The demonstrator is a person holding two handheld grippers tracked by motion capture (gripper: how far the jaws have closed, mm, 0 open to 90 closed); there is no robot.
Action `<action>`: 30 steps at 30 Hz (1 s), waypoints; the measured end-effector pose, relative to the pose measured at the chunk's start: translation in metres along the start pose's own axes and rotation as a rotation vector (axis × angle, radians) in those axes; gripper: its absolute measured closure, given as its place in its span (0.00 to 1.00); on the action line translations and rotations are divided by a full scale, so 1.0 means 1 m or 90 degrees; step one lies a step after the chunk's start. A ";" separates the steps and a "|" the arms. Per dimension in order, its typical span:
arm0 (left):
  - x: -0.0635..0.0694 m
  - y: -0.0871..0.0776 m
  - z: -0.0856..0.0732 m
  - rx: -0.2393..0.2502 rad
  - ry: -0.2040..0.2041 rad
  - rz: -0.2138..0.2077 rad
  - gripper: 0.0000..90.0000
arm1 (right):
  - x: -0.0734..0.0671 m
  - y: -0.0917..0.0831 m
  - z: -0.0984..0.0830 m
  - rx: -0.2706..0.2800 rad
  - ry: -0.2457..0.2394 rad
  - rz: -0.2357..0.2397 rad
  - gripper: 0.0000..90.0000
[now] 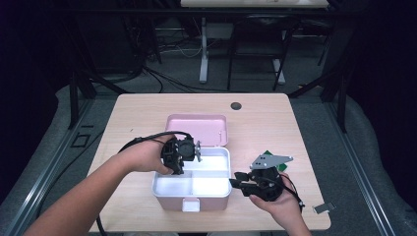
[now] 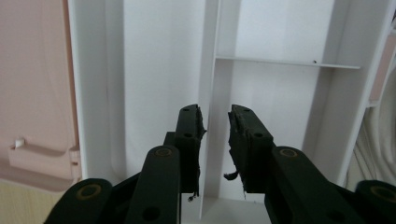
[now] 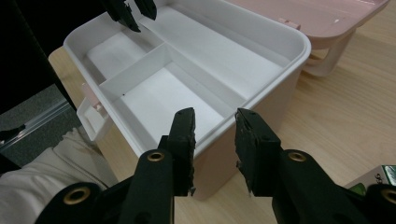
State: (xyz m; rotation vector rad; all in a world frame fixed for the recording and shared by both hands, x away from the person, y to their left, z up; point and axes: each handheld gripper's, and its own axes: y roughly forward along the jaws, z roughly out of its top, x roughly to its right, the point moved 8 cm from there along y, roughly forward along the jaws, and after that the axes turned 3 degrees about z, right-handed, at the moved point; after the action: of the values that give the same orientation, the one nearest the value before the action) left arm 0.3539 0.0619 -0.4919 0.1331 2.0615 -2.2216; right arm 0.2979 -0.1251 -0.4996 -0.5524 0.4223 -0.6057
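1. Right now I have the pink plastic storage box [image 1: 192, 194] with its white divided tray [image 3: 196, 70] at table centre, lid [image 1: 196, 129] open behind.
2. My left gripper [image 2: 216, 133] hangs above the tray, jaws spread and empty, straddling the long divider [image 2: 208, 84].
3. My right gripper [image 3: 215, 135], also spread and empty, faces the box's right rim [image 3: 261, 88], just beside it.

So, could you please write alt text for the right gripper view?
The right gripper, jaws open and empty, points at the near corner of an open pink box with an empty white divided tray. The left gripper hangs above the tray's far end.
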 end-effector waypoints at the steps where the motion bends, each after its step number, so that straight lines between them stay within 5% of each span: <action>1: 0.000 0.001 0.001 -0.005 0.005 0.002 0.83 | 0.001 -0.001 -0.001 -0.002 0.004 -0.001 0.76; 12: 0.002 0.014 0.014 -0.018 0.037 -0.005 0.89 | 0.010 -0.005 -0.006 0.004 0.020 -0.007 0.76; 30: -0.001 0.023 0.018 -0.022 0.040 -0.012 0.98 | 0.015 -0.002 -0.010 -0.001 0.033 -0.006 0.76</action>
State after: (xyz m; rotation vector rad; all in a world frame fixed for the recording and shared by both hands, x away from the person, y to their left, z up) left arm 0.3583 0.0424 -0.5133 0.1847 2.1402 -2.2191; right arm 0.3027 -0.1393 -0.5097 -0.5409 0.4691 -0.6290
